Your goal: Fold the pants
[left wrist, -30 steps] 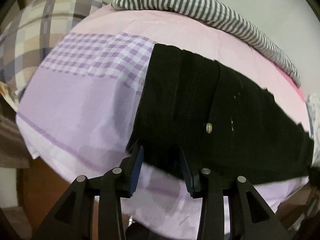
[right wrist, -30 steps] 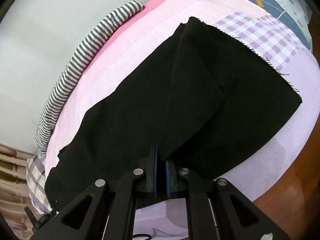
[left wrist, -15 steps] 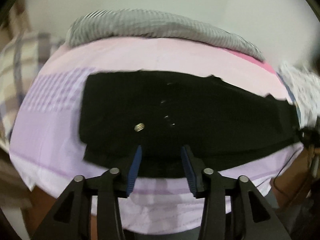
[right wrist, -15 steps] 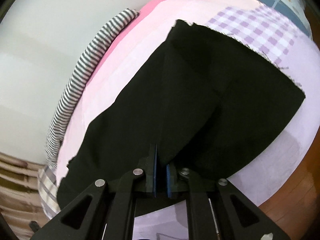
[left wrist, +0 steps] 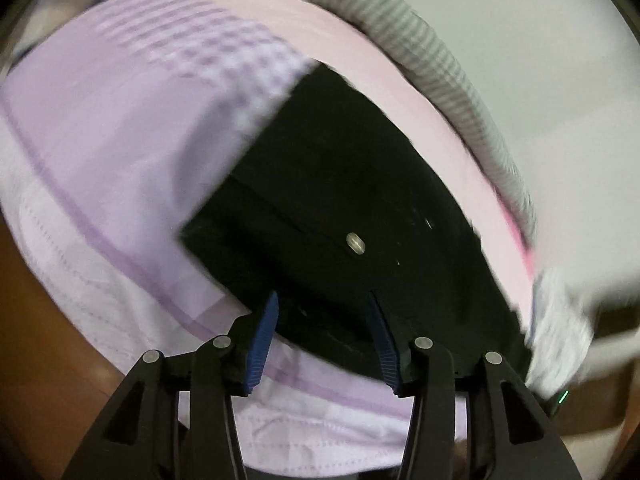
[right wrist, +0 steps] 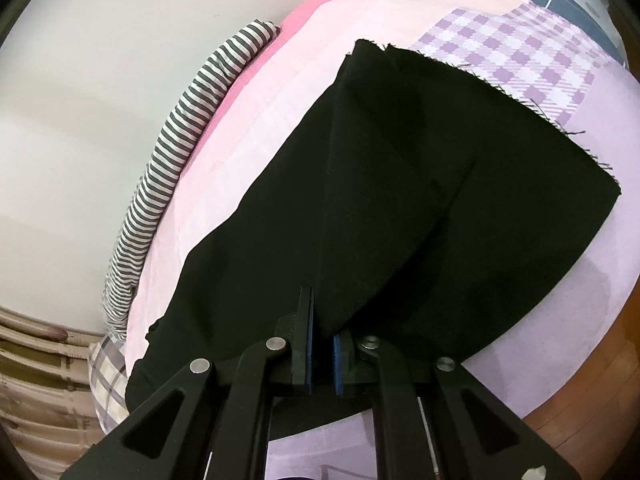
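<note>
Black pants (left wrist: 340, 184) lie on a pink and lilac bed sheet (left wrist: 120, 140). In the left wrist view the waist end with a metal button (left wrist: 355, 243) faces me. My left gripper (left wrist: 324, 312) is open, its blue pads over the near edge of the waistband, holding nothing. In the right wrist view the pants (right wrist: 420, 200) spread away from me with frayed leg hems at the far right. My right gripper (right wrist: 321, 344) is shut on a raised fold of the black cloth, lifted off the bed.
A striped grey and white cloth (right wrist: 180, 152) lies along the wall side of the bed; it also shows in the left wrist view (left wrist: 440, 80). A plaid pillow (right wrist: 108, 364) is at one end. Brown wooden floor (right wrist: 580, 380) borders the bed's near edge.
The left gripper has swung quickly, so the view is blurred and the waistband now lies diagonally under its open pads. The right gripper stays shut on the fold and has shifted slightly.
</note>
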`<state>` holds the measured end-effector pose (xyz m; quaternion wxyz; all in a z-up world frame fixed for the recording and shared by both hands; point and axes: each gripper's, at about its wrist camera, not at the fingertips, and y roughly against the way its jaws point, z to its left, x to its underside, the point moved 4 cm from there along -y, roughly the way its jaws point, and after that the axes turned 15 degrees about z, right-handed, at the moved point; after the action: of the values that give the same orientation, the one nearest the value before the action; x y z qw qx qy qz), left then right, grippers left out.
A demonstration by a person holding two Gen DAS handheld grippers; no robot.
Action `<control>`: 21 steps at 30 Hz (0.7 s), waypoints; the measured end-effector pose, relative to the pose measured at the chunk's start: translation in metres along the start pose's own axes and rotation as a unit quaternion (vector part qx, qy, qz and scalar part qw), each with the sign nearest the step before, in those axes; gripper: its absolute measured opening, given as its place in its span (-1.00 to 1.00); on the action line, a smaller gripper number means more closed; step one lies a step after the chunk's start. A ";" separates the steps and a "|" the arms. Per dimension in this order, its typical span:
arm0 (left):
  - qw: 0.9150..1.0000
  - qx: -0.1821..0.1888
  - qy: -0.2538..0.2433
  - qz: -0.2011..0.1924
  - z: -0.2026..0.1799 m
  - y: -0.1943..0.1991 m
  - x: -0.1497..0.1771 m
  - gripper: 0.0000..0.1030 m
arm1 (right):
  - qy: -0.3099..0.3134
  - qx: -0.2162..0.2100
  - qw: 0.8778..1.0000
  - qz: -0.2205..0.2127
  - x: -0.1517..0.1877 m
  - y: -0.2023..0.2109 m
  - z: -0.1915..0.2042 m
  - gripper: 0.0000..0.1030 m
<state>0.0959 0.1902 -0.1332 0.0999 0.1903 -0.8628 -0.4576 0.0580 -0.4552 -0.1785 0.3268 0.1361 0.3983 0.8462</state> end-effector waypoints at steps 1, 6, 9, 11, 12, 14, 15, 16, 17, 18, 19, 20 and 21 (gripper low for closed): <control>1.000 0.010 0.018 0.002 0.006 0.000 -0.004 -0.05 | -0.001 -0.001 1.000 0.000 0.000 0.000 -0.001 -0.83; 0.998 0.026 0.048 0.002 0.018 -0.008 -0.017 -0.04 | -0.004 0.003 1.000 -0.002 -0.001 -0.001 -0.002 -0.83; 0.998 0.025 0.048 -0.010 0.016 -0.008 -0.027 -0.04 | -0.003 0.006 1.000 -0.004 -0.002 -0.001 -0.001 -0.83; 0.998 0.027 0.053 -0.014 0.019 -0.007 -0.035 -0.05 | -0.002 0.006 1.000 -0.006 -0.004 -0.002 -0.001 -0.83; 0.998 0.027 0.055 -0.014 0.020 -0.007 -0.037 -0.05 | -0.002 0.008 1.000 -0.007 -0.006 -0.002 -0.001 -0.83; 0.998 0.025 0.061 -0.013 0.019 -0.010 -0.041 -0.28 | 0.001 0.006 1.000 -0.010 -0.008 -0.002 0.001 -0.87; 0.998 0.018 0.062 -0.015 0.020 -0.011 -0.041 -0.38 | 0.003 0.008 1.000 -0.016 -0.008 0.000 0.002 -0.87; 0.998 0.018 0.060 -0.016 0.020 -0.010 -0.041 -0.43 | 0.007 0.010 1.000 -0.020 -0.008 0.002 0.003 -0.89; 0.998 0.020 0.060 -0.017 0.021 -0.009 -0.040 -0.49 | 0.012 0.014 1.000 -0.025 -0.007 0.004 0.006 -0.91; 0.998 0.020 0.058 -0.019 0.019 -0.008 -0.039 -0.51 | 0.014 0.020 0.999 -0.028 -0.007 0.005 0.006 -0.92; 0.998 0.013 0.054 -0.019 0.017 -0.006 -0.037 -0.53 | 0.016 0.026 0.999 -0.030 -0.007 0.007 0.007 -0.92; 0.999 0.004 0.050 -0.015 0.014 -0.004 -0.033 -0.54 | 0.015 0.031 0.999 -0.034 -0.006 0.009 0.007 -0.92; 0.999 -0.002 0.048 -0.011 0.013 -0.002 -0.030 -0.55 | 0.013 0.030 0.999 -0.036 -0.006 0.011 0.007 -0.92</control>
<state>0.1191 0.2114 -0.1420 0.1364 0.2218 -0.8540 -0.4505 0.0611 -0.4607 -0.1656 0.3478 0.1201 0.4321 0.8234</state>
